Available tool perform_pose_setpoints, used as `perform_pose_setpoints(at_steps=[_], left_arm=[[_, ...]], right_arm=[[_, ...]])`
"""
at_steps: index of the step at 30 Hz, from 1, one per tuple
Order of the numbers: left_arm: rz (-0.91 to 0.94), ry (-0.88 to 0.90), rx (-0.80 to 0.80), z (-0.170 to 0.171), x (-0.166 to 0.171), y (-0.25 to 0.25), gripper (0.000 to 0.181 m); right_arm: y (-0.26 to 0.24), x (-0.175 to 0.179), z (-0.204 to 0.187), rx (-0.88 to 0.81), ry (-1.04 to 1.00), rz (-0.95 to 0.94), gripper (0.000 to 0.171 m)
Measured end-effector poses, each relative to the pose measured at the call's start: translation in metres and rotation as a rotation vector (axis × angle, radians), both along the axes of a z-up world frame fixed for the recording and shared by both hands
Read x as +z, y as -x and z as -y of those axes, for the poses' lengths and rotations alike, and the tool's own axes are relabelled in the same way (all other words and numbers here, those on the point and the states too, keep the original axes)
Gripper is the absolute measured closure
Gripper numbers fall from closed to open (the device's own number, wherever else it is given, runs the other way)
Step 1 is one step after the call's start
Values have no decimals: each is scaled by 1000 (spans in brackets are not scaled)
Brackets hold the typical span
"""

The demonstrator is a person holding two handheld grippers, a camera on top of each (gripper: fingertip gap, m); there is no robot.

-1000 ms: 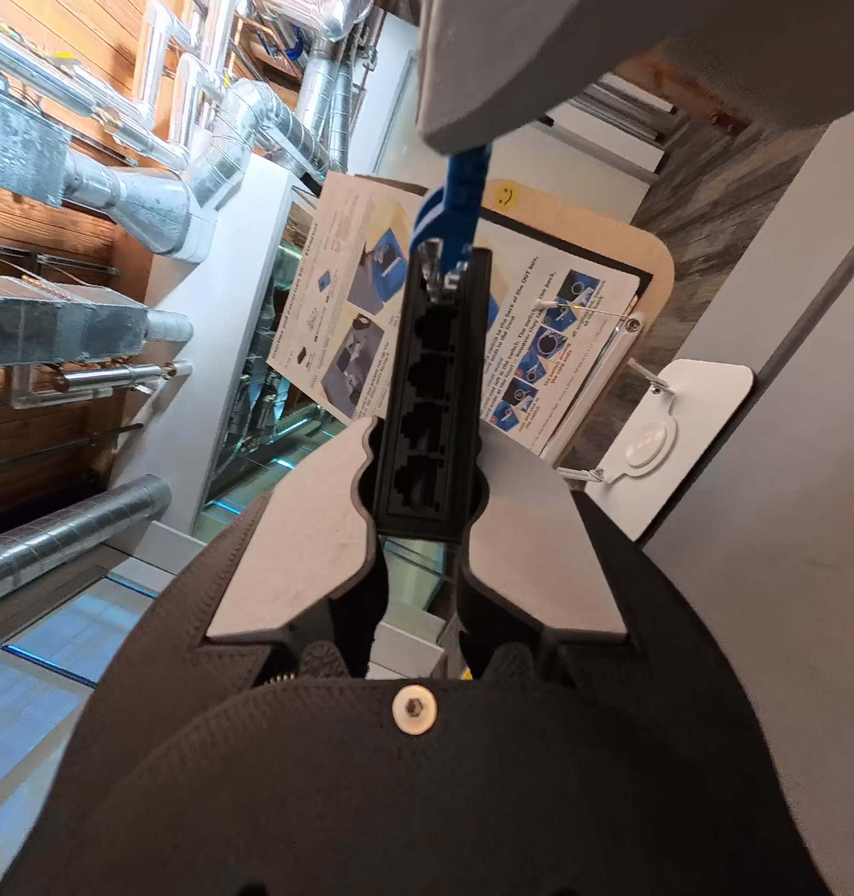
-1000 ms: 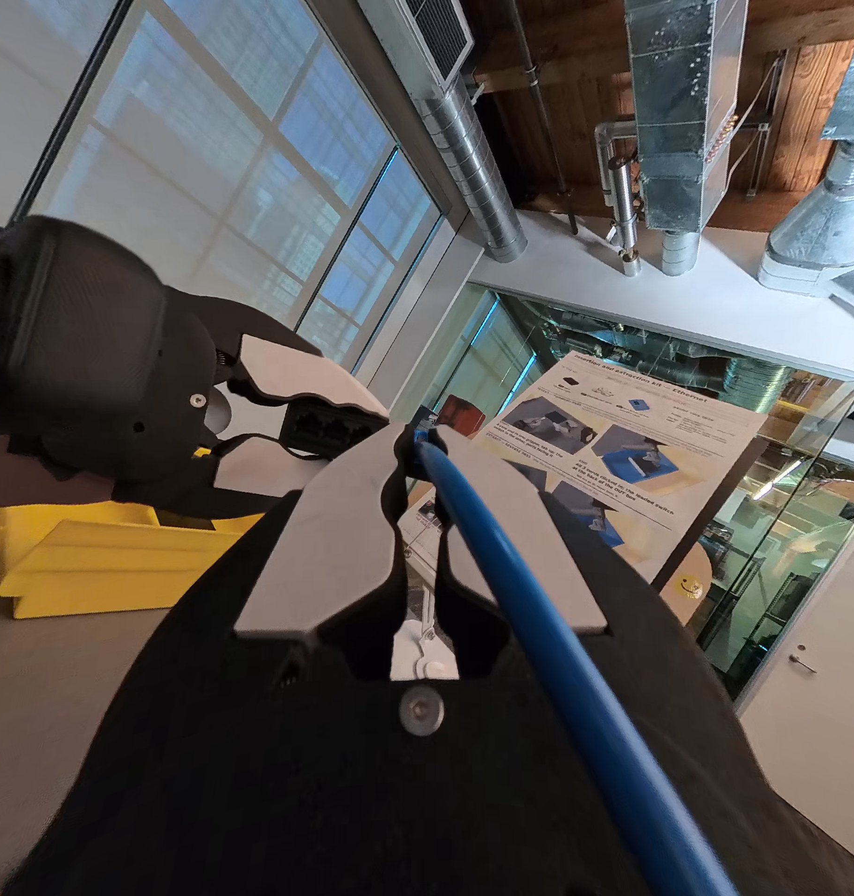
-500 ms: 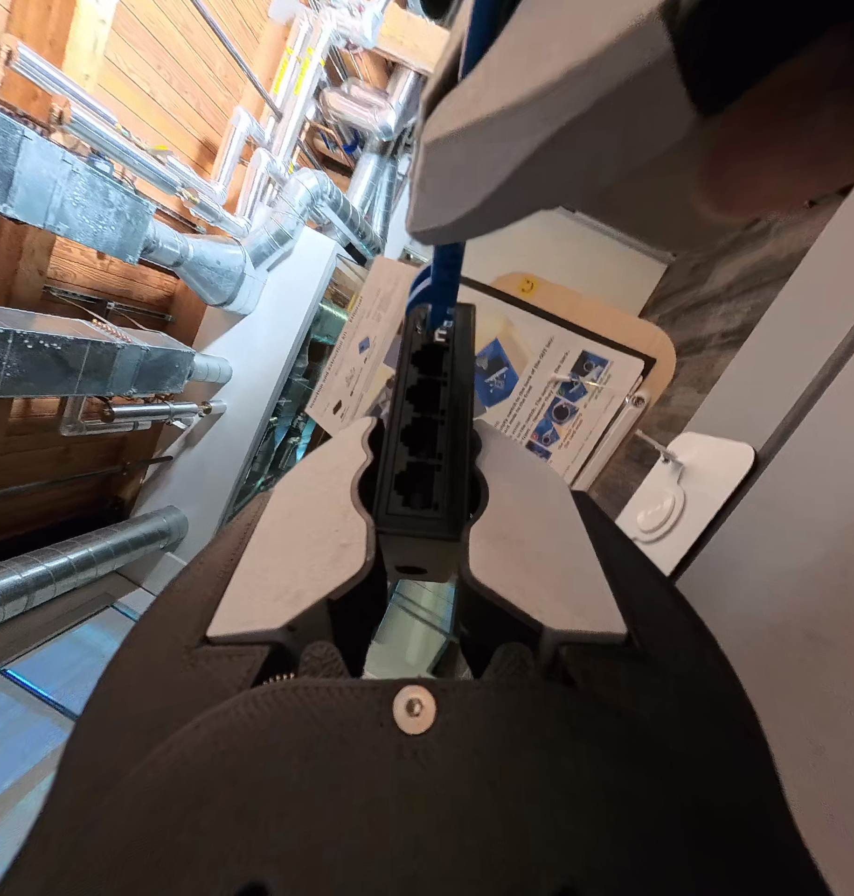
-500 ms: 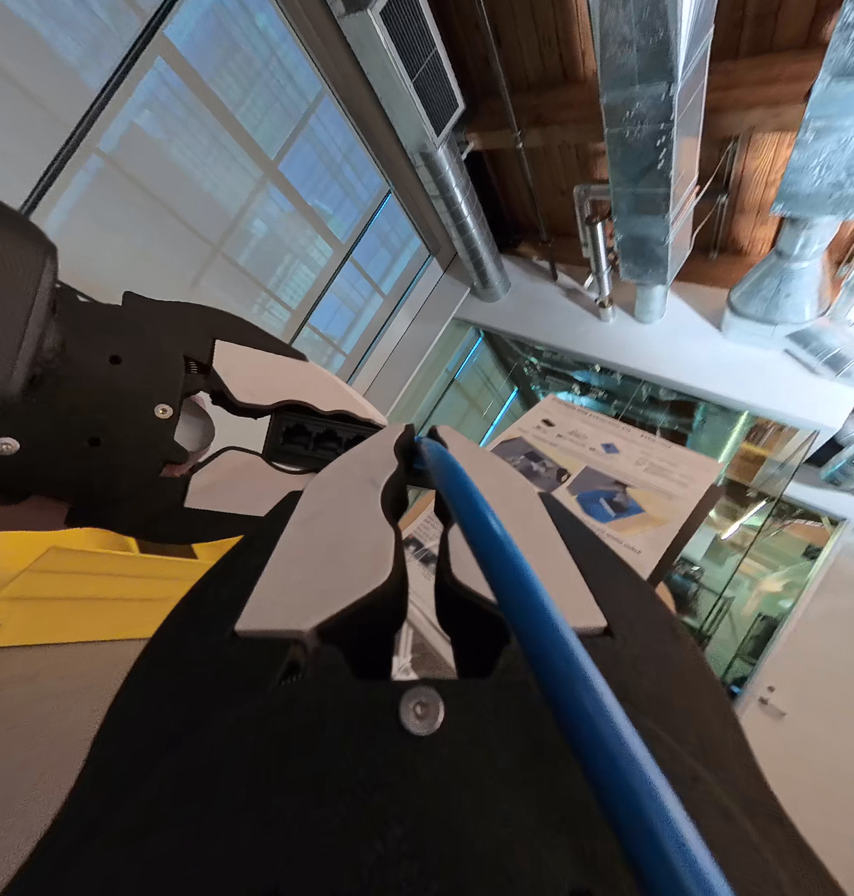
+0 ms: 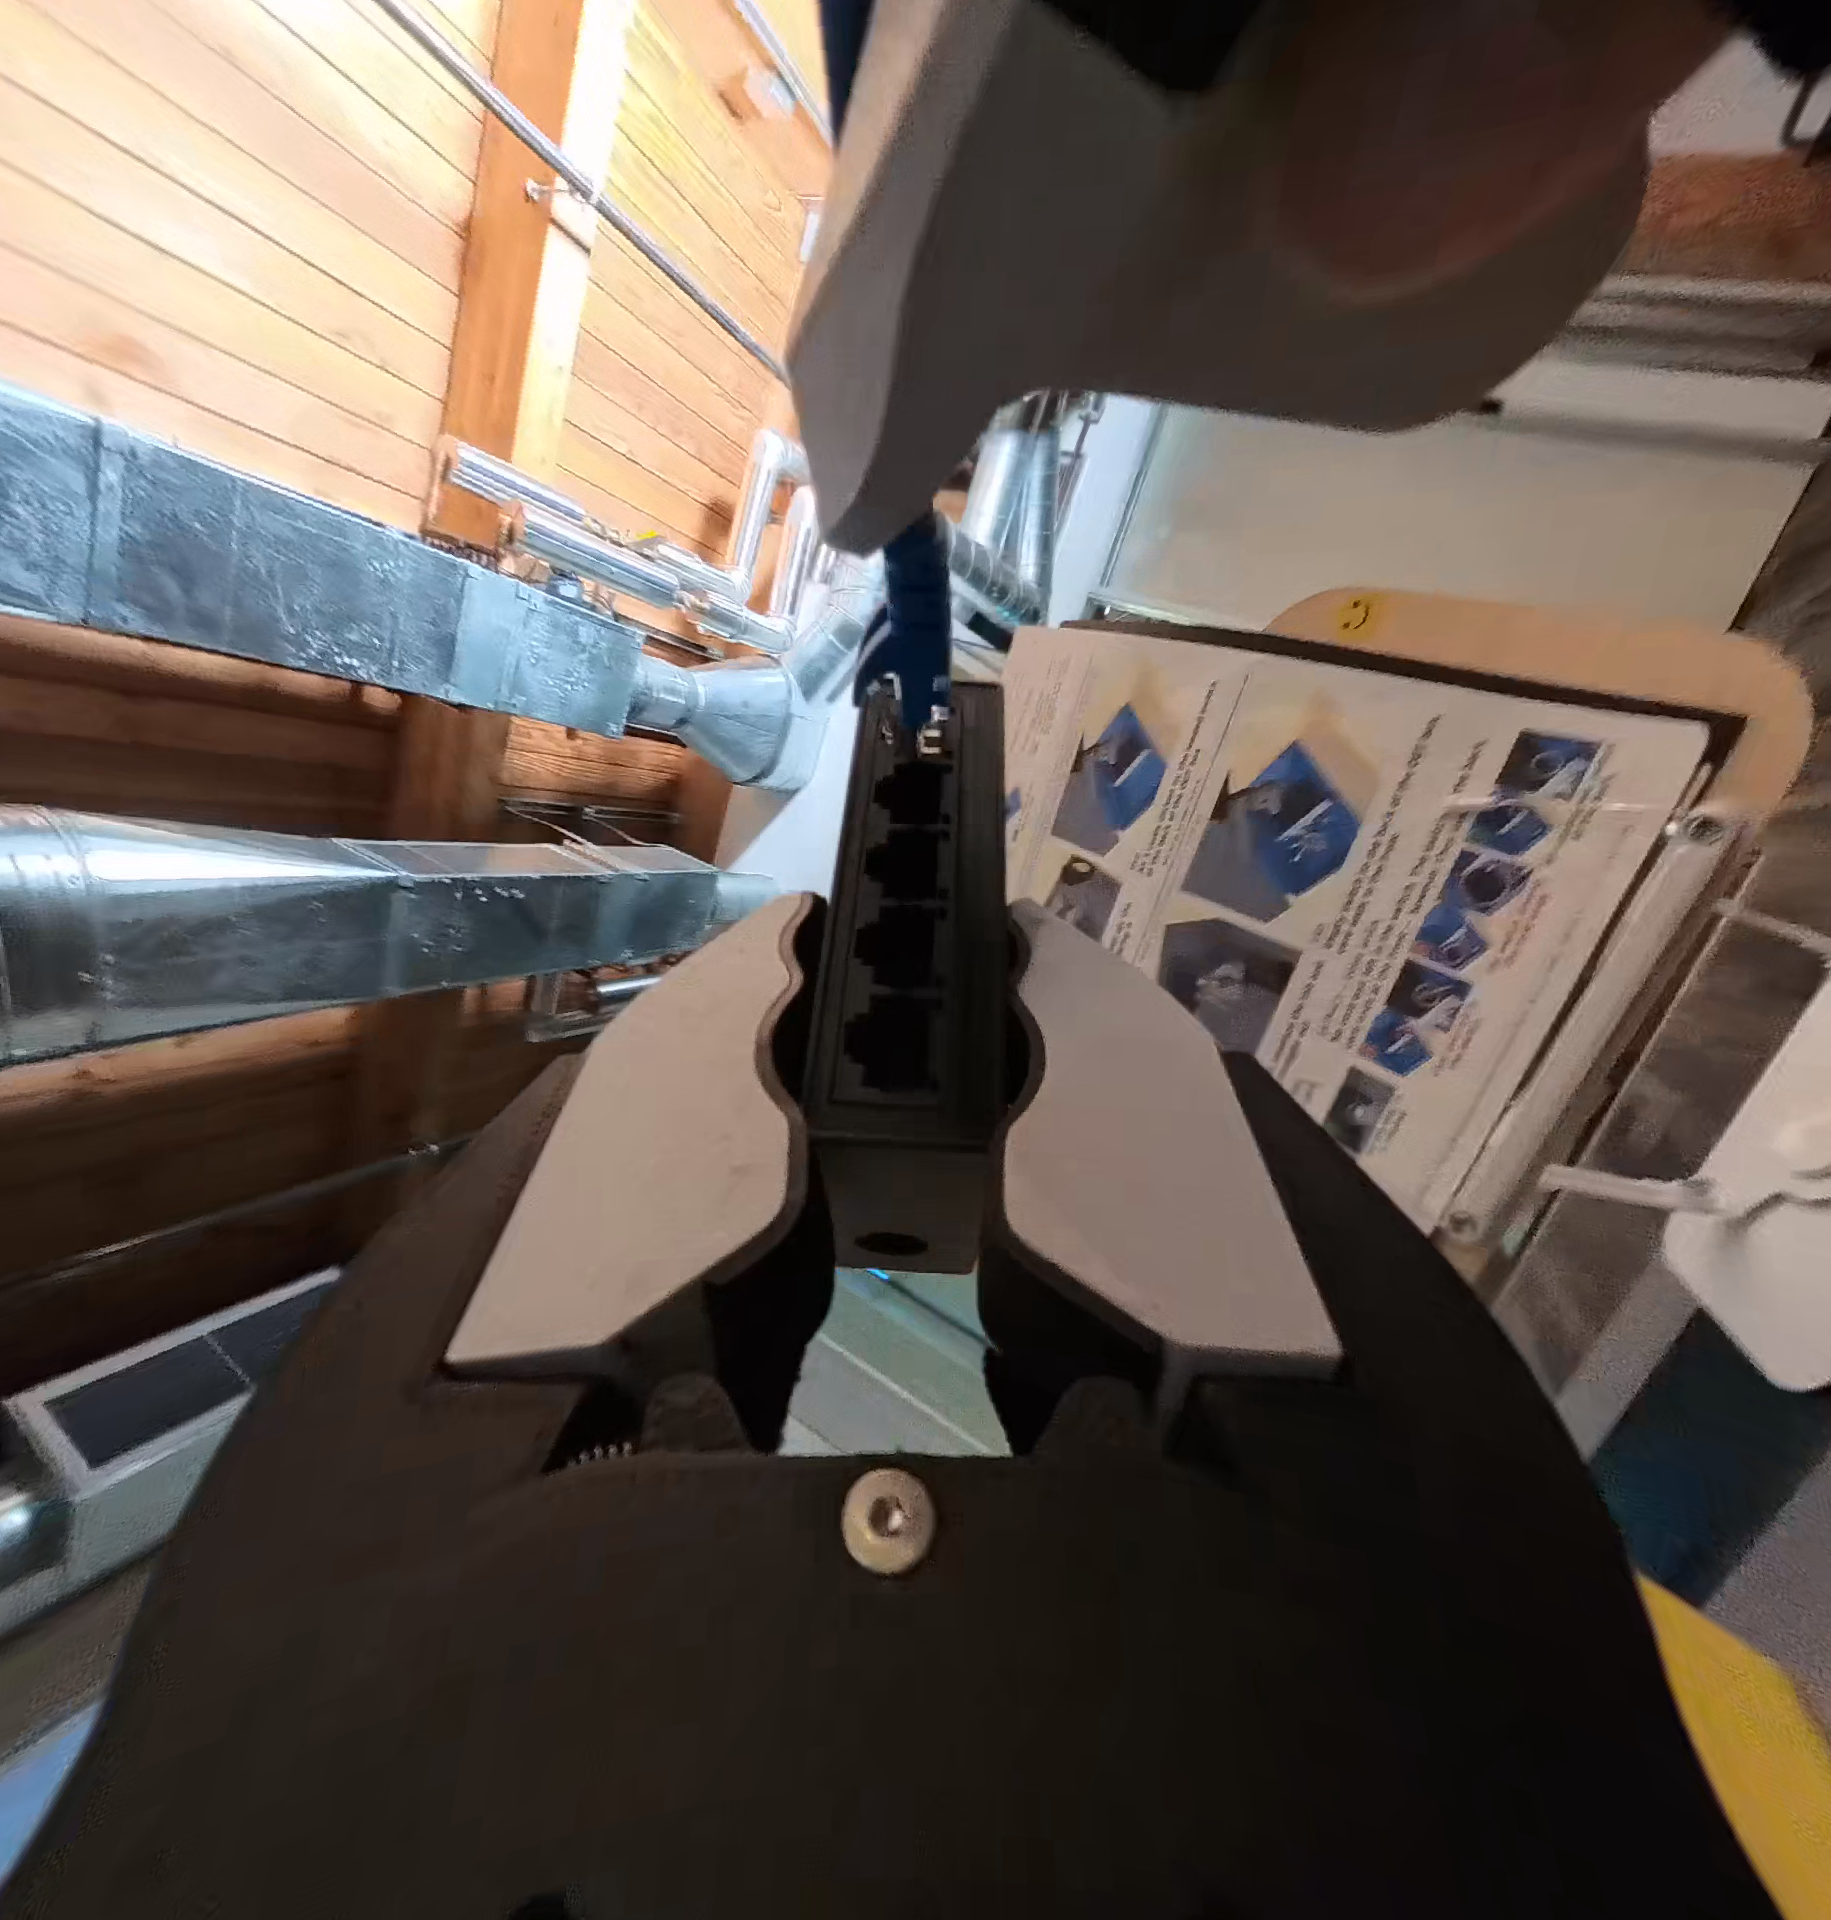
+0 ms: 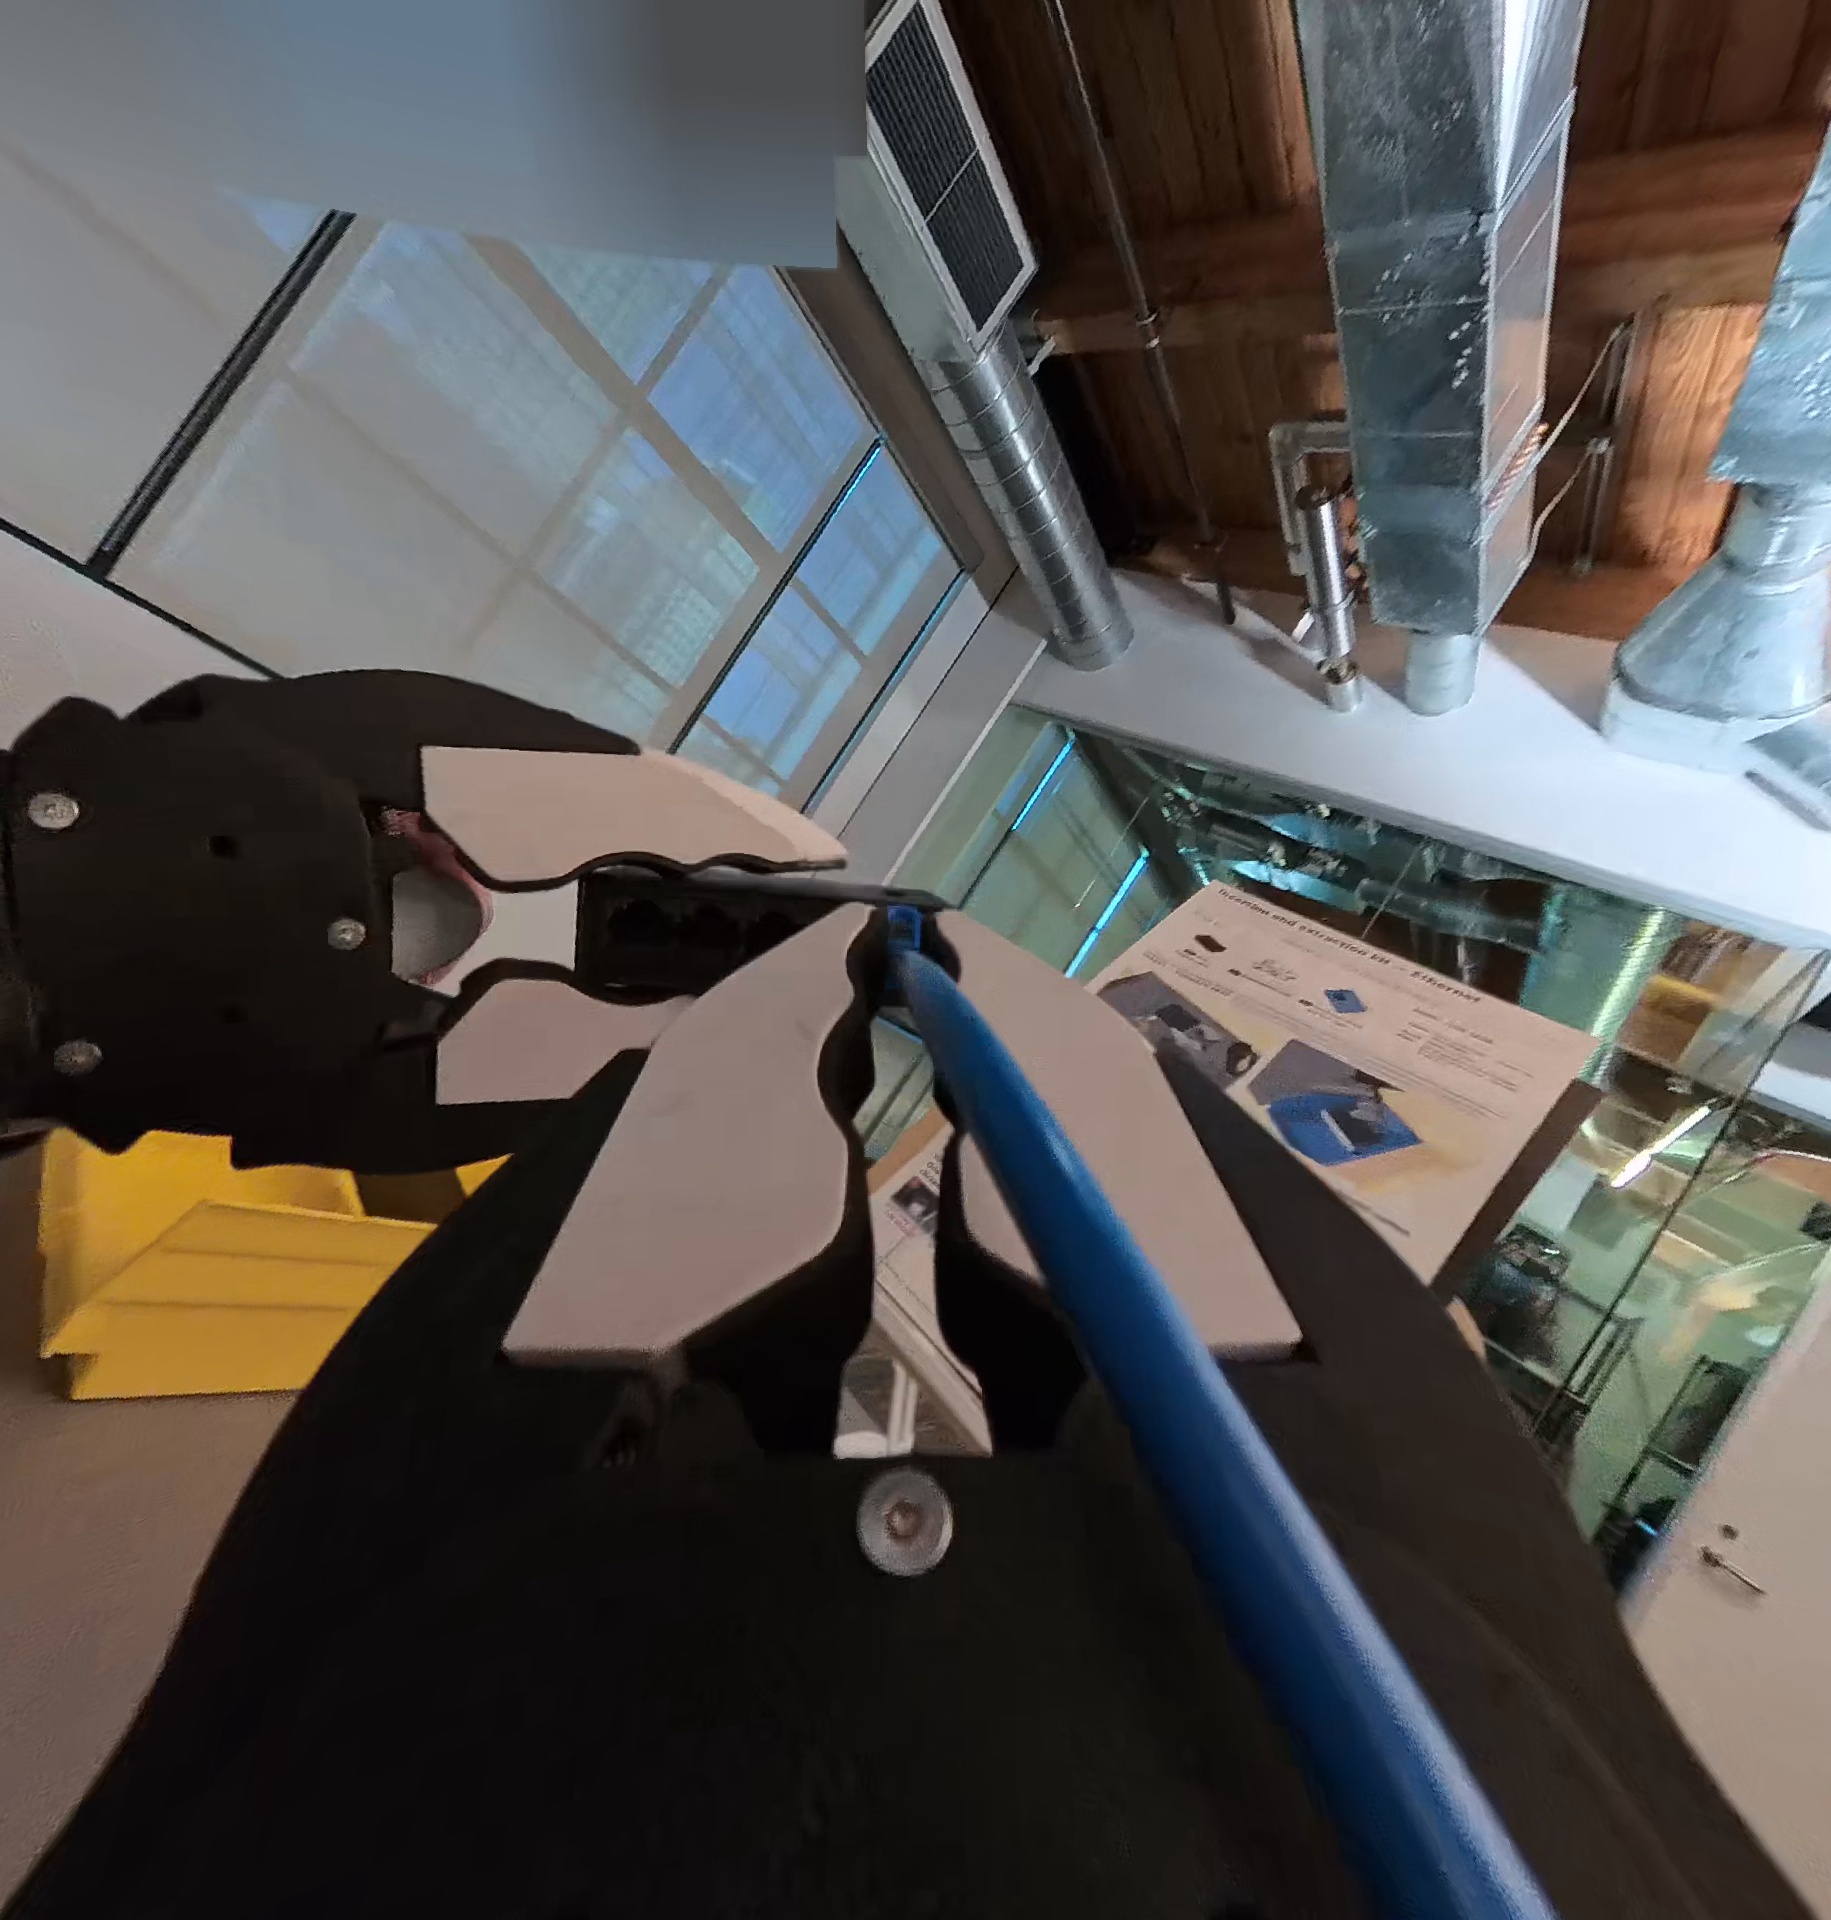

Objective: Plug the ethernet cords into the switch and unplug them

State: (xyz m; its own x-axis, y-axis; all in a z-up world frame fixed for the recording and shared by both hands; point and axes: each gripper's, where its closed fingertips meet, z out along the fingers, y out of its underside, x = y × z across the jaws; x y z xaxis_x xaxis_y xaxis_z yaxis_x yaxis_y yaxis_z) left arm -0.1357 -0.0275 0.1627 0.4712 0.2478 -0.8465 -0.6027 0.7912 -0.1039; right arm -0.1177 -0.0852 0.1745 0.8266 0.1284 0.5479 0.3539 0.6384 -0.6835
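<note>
My left gripper (image 5: 906,914) is shut on a black ethernet switch (image 5: 916,997) and holds it up in the air, its row of ports facing the camera. A blue ethernet cord (image 5: 913,603) sits in the farthest port. My right gripper (image 6: 895,935) is shut on that blue cord (image 6: 1150,1351) near its plug, right at the switch's end. In the right wrist view the left gripper (image 6: 620,925) shows at the left with the switch (image 6: 703,935) between its fingers. In the left wrist view the right gripper (image 5: 1098,260) fills the top.
A yellow bin (image 6: 194,1278) stands on the grey table (image 6: 111,1558) at the left. A board with an instruction sheet (image 5: 1358,883) stands behind; it also shows in the right wrist view (image 6: 1337,1070). A white stand (image 5: 1784,1195) is at the right. Ducts run overhead. The left gripper's tips are roughly 6 cm from the right gripper's.
Both grippers have tilted and swung upward together, so more ceiling and ducts show. The cord's plug stays at the farthest port and both grips hold.
</note>
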Motion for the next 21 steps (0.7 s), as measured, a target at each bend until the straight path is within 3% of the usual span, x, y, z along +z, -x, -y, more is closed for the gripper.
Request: perform_pose_setpoints(at_steps=[21], left_arm=[[-1, -7, 19, 2, 6, 6, 152]], right_arm=[[4, 1, 0, 30, 64, 10, 165]])
